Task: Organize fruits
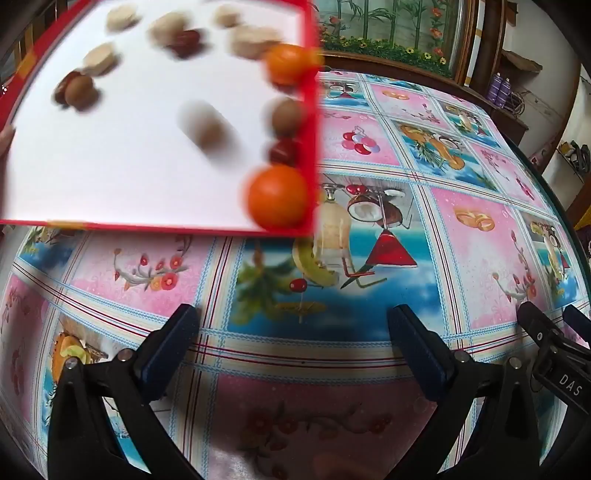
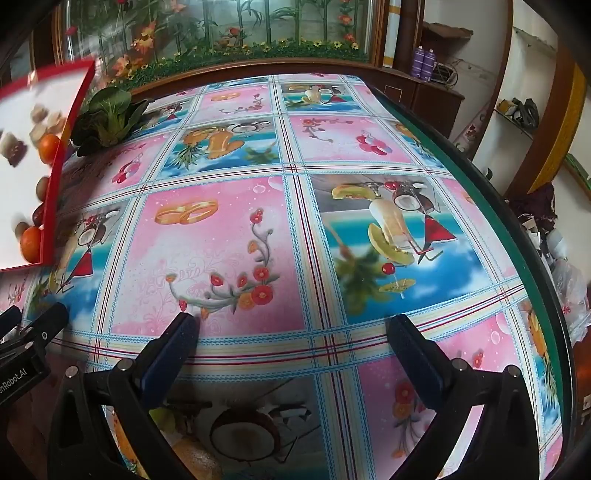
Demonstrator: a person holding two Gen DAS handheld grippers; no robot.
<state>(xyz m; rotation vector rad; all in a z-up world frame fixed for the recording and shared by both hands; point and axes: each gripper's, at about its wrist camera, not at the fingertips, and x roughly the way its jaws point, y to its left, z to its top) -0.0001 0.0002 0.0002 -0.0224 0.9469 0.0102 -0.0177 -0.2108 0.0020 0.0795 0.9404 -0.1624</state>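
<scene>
Left wrist view: left tool released, jaws spread wide, nothing between them, hovering over the desk with its patterned cloth. Bare desk ahead and to the right of the tool, running to the curved far-right edge. Red-rimmed tray with white floor sits ahead-left of the tool, blurred, seemingly tilted or lifted above the desk; its near rim runs crosswise, its right rim runs away from the tool. Fruit bunched along the right rim: near orange at the near-right corner, dark red fruit just behind it, brown round fruit next, far orange furthest. Blurred brown fruit mid-tray. Pale round pieces and more brown and red fruit toward the far-left of the tray, too smeared to name. Fingertip shows at the tray's left edge. Right tool's tip visible at far right.

Right wrist view: right tool released, jaws wide apart, empty. Open desk all ahead; green-edged rim curves along the right. Tray well off to the far left; leafy green vegetable just beyond it on the desk.
</scene>
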